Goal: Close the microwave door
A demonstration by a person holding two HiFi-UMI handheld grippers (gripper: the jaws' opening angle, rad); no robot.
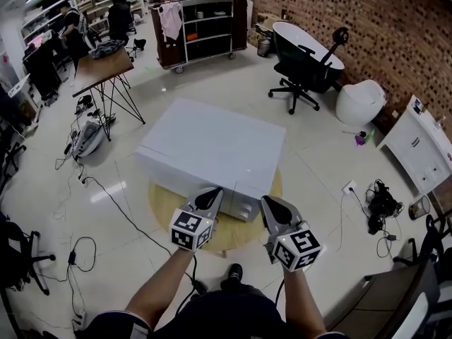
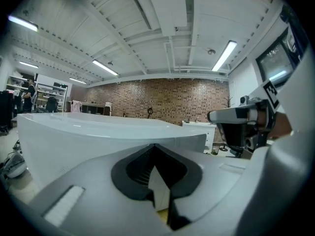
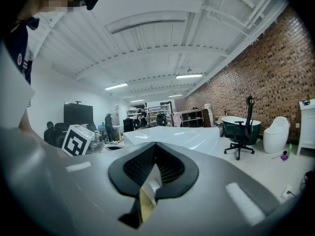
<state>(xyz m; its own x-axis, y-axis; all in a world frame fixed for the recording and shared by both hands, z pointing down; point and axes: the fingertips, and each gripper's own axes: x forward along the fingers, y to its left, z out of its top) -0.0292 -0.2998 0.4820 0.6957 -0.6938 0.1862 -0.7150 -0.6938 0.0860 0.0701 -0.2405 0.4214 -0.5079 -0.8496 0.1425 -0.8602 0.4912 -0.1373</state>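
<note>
A white microwave point(image 1: 212, 147) stands on a low round wooden table point(image 1: 164, 202), seen from above in the head view. Its front faces me, and no door stands swung out from it. My left gripper point(image 1: 210, 197) hovers just before the front's left part, jaws together and empty. My right gripper point(image 1: 272, 206) hangs off the front right corner, also shut on nothing. In the left gripper view the microwave point(image 2: 93, 132) fills the space beyond the shut left gripper point(image 2: 155, 147). In the right gripper view the microwave's top point(image 3: 172, 137) shows past the shut right gripper point(image 3: 155, 146).
Cables point(image 1: 106, 196) trail over the floor at the left. A wooden desk point(image 1: 102, 69) stands at the back left, a wheeled shelf cart point(image 1: 205, 30) behind, a black office chair point(image 1: 300, 73) at the back right, and a white cabinet point(image 1: 420, 147) by the brick wall.
</note>
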